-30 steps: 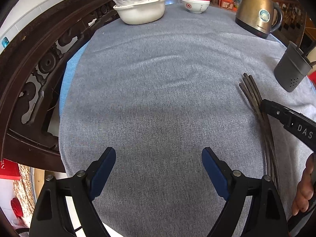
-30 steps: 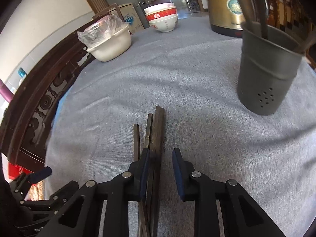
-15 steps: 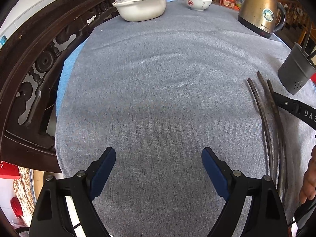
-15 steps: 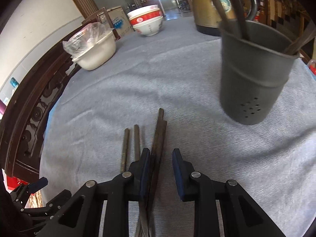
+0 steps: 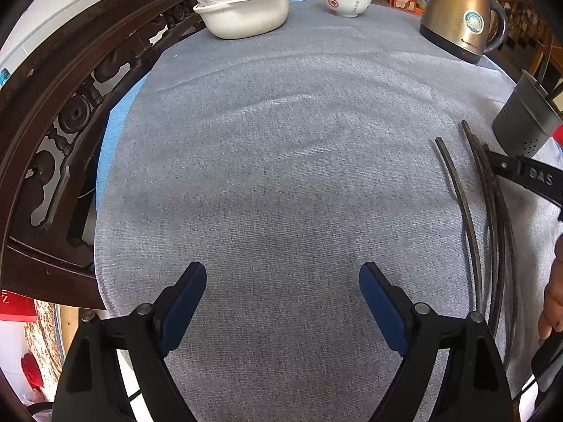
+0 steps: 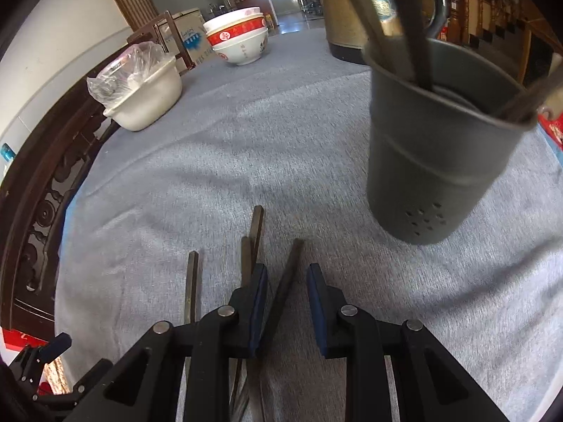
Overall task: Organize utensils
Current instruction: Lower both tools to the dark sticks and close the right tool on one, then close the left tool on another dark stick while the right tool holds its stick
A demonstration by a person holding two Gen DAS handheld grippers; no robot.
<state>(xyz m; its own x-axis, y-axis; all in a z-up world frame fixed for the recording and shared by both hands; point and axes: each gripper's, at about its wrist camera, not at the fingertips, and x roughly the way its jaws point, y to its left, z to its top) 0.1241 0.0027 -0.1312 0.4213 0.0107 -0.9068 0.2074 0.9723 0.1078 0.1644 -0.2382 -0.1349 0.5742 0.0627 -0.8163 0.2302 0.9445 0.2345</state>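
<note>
From the left wrist we see our left gripper (image 5: pixel 283 302) idle, fingers wide over bare bench (image 5: pixel 281 176); several chopsticks (image 5: pixel 492 211) lie loose at the right.

From the right wrist, our right gripper (image 6: pixel 286 302) sits low with fingers narrow around one chopstick (image 6: pixel 286 277), not visibly clamped. The holder (image 6: pixel 432 161) just ahead already has some utensils; most work remains.
</note>
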